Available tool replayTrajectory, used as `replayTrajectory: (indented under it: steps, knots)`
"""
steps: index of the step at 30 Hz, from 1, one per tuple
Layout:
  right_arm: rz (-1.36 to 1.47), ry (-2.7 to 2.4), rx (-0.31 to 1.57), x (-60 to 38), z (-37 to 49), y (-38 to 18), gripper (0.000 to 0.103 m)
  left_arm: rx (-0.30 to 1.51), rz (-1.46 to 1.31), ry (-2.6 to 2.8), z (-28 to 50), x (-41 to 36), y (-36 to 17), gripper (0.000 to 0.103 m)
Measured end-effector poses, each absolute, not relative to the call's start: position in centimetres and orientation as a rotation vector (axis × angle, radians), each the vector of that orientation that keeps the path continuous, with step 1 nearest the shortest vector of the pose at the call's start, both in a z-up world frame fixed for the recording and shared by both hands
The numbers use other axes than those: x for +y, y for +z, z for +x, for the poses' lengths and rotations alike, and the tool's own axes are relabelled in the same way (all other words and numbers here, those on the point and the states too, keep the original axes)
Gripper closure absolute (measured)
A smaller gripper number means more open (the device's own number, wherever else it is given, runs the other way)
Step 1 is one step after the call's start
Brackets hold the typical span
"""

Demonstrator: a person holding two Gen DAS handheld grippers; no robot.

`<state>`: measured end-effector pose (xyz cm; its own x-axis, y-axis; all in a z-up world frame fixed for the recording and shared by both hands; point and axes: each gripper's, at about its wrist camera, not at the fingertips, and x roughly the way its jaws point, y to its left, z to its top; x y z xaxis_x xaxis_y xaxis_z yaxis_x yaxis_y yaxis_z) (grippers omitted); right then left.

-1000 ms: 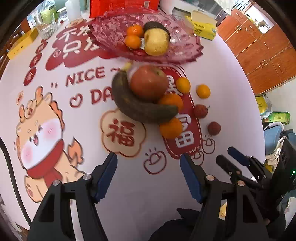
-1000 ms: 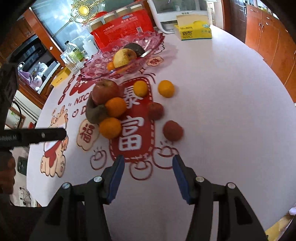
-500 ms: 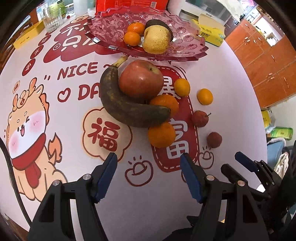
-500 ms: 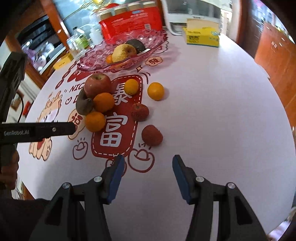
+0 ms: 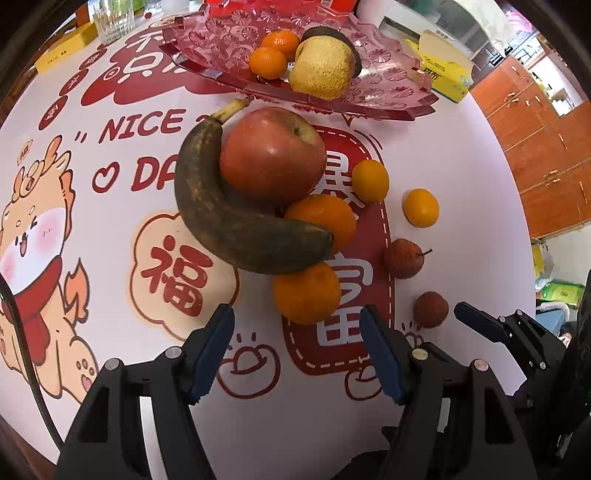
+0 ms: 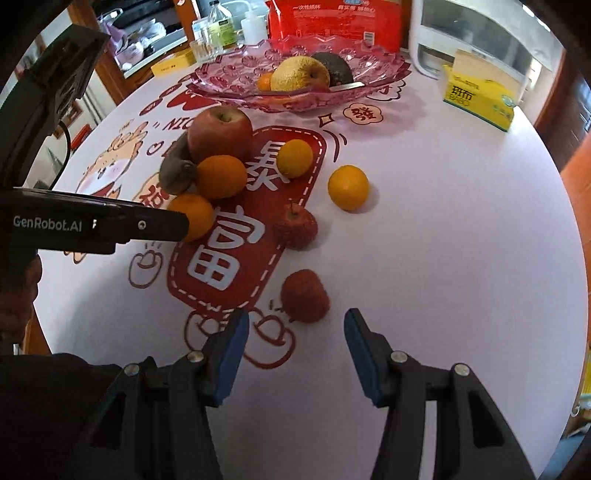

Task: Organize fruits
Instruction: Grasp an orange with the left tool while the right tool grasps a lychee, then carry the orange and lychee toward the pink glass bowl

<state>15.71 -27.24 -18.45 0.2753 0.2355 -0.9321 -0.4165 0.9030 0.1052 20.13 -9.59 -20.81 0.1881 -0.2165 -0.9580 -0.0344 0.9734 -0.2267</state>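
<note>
A brown banana [image 5: 225, 206], a red apple [image 5: 271, 153], two oranges [image 5: 306, 291] and two small yellow citrus fruits [image 5: 420, 207] lie loose on the printed tablecloth, with two red lychees [image 5: 430, 309] to the right. My left gripper [image 5: 297, 347] hangs open just short of the near orange, nothing between its pads. My right gripper [image 6: 293, 347] is open too, and the nearest lychee [image 6: 304, 295] lies just ahead of its fingertips. A pink glass fruit plate [image 5: 229, 40] at the back holds a yellow pear [image 5: 321, 68], two small oranges and a dark fruit.
A yellow tissue box [image 6: 480, 96] stands at the back right beside a white appliance [image 6: 476, 40]. A red package [image 6: 332, 22], bottles and a glass [image 5: 114, 18] stand behind the plate. The left gripper's black body [image 6: 92, 225] crosses the right wrist view's left side. Wooden cabinets [image 5: 535, 140] stand beyond the table.
Both grippers have come lower and closer to the loose fruit, and both have rolled. The near orange and the near lychee now sit just ahead of the fingertips. Jaw widths look unchanged.
</note>
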Motion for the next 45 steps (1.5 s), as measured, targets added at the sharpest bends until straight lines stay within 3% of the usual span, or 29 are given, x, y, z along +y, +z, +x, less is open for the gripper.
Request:
replayTrajectory:
  steps: [17, 25, 45]
  knots:
    - [-0.209, 0.517, 1.233, -26.4, 17.5, -20.0, 0.068, 1.424, -0.220, -0.134, 21.8, -10.2, -23.1, 0.052]
    - [-0.199, 0.517, 1.237, -26.6, 17.7, -20.0, 0.070, 1.409, -0.225, -0.155, 22.2, -10.5, -23.2, 0.064]
    - [-0.208, 0.448, 1.218, -26.1, 16.4, -18.3, 0.073, 1.357, -0.178, -0.082, 19.0, -6.6, -20.4, 0.065]
